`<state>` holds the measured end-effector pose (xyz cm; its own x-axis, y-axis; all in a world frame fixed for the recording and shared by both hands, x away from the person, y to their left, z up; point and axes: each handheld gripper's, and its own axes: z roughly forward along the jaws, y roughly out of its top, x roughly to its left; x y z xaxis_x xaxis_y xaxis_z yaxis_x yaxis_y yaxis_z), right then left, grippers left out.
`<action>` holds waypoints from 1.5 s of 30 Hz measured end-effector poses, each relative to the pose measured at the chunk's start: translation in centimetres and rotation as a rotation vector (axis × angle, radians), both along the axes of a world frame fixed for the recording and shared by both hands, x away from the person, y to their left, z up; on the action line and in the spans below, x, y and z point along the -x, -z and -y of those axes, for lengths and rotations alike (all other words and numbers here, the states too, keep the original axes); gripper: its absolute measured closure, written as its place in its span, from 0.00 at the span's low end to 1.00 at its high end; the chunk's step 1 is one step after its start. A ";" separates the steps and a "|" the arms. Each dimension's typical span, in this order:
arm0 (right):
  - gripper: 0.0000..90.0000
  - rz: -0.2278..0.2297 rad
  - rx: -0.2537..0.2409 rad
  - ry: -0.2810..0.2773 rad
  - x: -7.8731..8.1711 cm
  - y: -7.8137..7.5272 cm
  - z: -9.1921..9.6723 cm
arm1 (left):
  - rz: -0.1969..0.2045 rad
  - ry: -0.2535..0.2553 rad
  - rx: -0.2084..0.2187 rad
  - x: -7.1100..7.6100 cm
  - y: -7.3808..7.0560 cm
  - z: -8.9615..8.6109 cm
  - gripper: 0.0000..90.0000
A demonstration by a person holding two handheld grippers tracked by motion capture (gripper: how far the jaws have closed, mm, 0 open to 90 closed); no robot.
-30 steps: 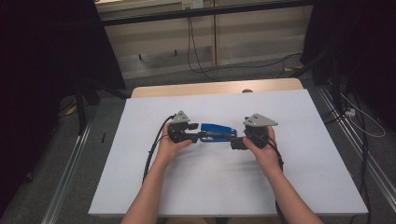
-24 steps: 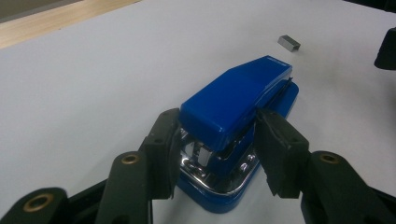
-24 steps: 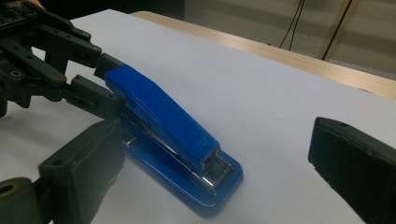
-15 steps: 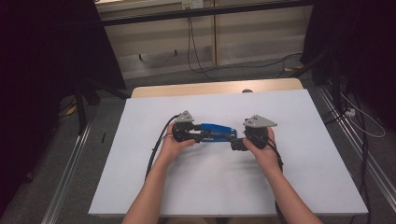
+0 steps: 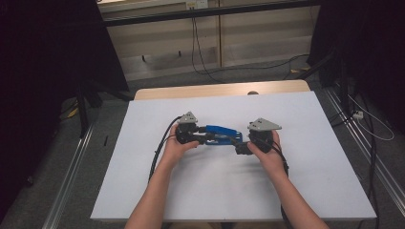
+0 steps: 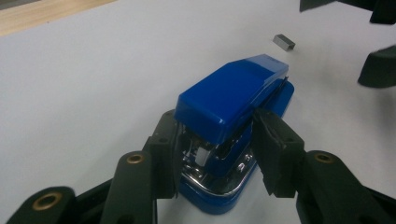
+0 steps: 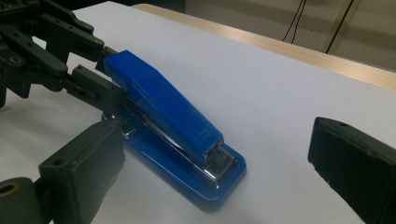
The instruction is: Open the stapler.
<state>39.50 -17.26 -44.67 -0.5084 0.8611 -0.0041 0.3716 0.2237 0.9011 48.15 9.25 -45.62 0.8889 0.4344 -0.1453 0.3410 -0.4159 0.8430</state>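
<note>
- The stapler (image 5: 220, 135) lies mid-table on the white sheet (image 5: 305, 191), between your two hands, its hinge end toward your left and its nose toward your right.
- Your left gripper (image 6: 215, 154) straddles the hinge end. Its jaws have just been closing, with the stapler between them; the left pad (image 6: 166, 154) looks to be against the side, while the right pad (image 6: 275, 149) seems a hair off or barely touching, so this is not yet a firm grip.
- Your right gripper (image 7: 224, 163) stands wide open around the nose end, with one jaw beside the base and the other well apart from it, holding nothing.
- A strip of staples (image 6: 284, 41) lies on the sheet beyond the nose, apart from the stapler.
- The step in hand looks like pinning the rear of the stapler so the other hand can work on it.
- Next, finish the left squeeze squarely on the body, not the lid, or the top may lift. Then bring the right jaws in on the nose end.
</note>
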 end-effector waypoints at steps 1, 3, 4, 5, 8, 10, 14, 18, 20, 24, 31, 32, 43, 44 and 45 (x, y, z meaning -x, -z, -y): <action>0.04 0.000 0.000 0.000 0.0 0.0 0.0 | 0.001 0.000 0.001 0.0 -0.1 0.0 0.61; 0.04 -0.008 0.003 -0.007 -0.2 0.3 -0.2 | 0.007 -0.003 -0.001 0.1 -0.4 0.0 0.62; 0.04 -0.009 0.003 -0.008 -0.2 0.4 -0.3 | 0.011 -0.004 0.002 0.1 -0.5 0.0 0.62; 0.04 -0.013 0.003 -0.010 -0.2 0.5 -0.4 | 0.008 -0.003 0.006 0.1 -0.6 0.0 0.62; 0.04 -0.015 0.005 -0.020 -0.3 0.5 -0.7 | -0.005 -0.016 0.030 0.0 -0.8 -0.2 0.62; 0.04 -0.013 0.009 -0.030 -0.4 0.4 -0.9 | -0.008 -0.021 0.064 0.0 -1.1 -0.3 0.63; 0.05 -0.010 0.024 -0.045 -1.1 0.4 -1.8 | -0.003 -0.025 0.133 0.3 -2.1 -0.1 0.67; 0.06 0.000 0.052 -0.088 -1.7 0.2 -2.9 | 0.008 -0.021 0.151 0.5 -2.6 0.2 0.68; 0.09 -0.002 0.064 -0.097 -1.9 0.1 -3.3 | 0.026 -0.035 0.156 0.6 -3.1 0.3 0.68; 0.19 0.001 0.084 -0.089 -2.4 0.0 -3.8 | 0.037 -0.045 0.154 0.7 -3.4 0.3 0.68; 0.36 0.017 0.091 -0.096 -3.2 -0.4 -4.7 | 0.036 -0.051 0.157 0.8 -3.4 0.5 0.68; 0.37 0.017 0.095 -0.096 -3.3 -0.4 -4.9 | 0.038 -0.052 0.160 0.8 -3.3 0.5 0.68; 0.54 0.030 0.112 -0.081 -3.9 0.1 -5.9 | 0.024 -0.061 0.157 0.7 -3.2 0.5 0.67; 0.56 0.033 0.110 -0.079 -3.9 0.1 -5.8 | 0.027 -0.062 0.154 0.7 -3.3 0.5 0.67; 0.57 0.036 0.114 -0.078 -3.9 0.1 -5.8 | 0.026 -0.063 0.155 0.7 -3.3 0.5 0.67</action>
<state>43.41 -11.44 -44.72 -0.5718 0.8117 -0.1192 0.3171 0.3527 0.8804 47.43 8.75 -42.35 0.8652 0.4634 -0.1917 0.3391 -0.2590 0.9044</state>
